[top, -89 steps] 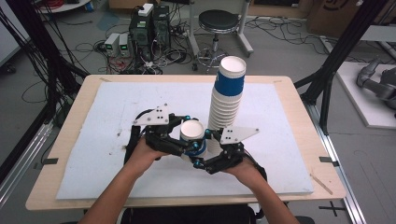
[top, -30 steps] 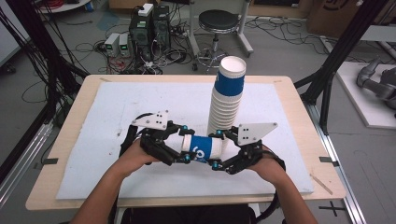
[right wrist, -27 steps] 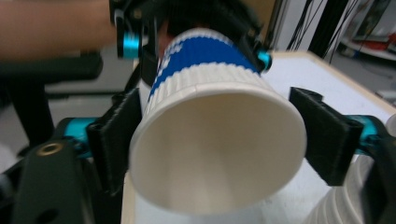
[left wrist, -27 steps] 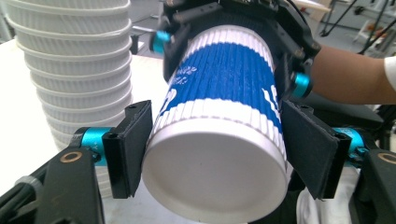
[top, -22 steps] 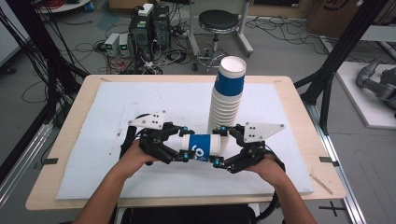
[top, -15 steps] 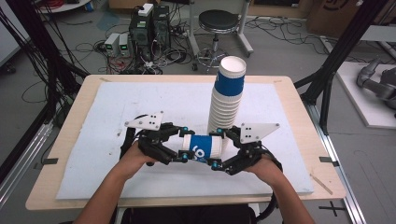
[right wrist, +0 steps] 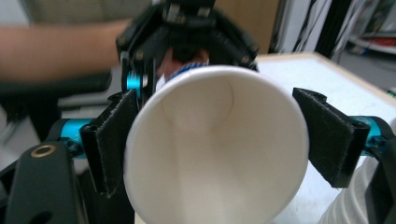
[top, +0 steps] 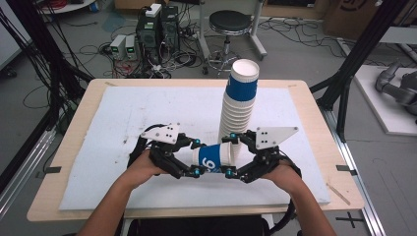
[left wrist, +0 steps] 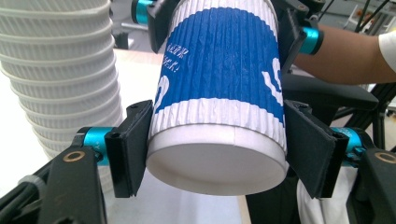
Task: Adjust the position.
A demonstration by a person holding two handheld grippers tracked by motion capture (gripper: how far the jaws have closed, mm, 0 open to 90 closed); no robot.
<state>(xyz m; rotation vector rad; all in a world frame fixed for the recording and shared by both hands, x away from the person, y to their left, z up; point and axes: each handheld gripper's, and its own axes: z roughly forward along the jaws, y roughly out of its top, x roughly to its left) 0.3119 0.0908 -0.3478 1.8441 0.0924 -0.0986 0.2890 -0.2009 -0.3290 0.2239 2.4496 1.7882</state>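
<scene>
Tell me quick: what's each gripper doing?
Left gripper: shut on the blue-and-white paper cup, base end.
Right gripper: at the cup's rim; grip cannot be told.

Cup stack (left wrist: 60,70) cut off at the top edge, cup (right wrist: 215,149) rim cropped below, blurred forearm (right wrist: 56,46) behind

Even, bright indoor light, soft shadows; blurred backgrounds in both gripper views, slightly soft high view.

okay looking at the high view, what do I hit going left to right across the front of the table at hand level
Person's left hand → left gripper → blue and white paper cup lying sideways between the grippers → right gripper → person's right hand.
</scene>
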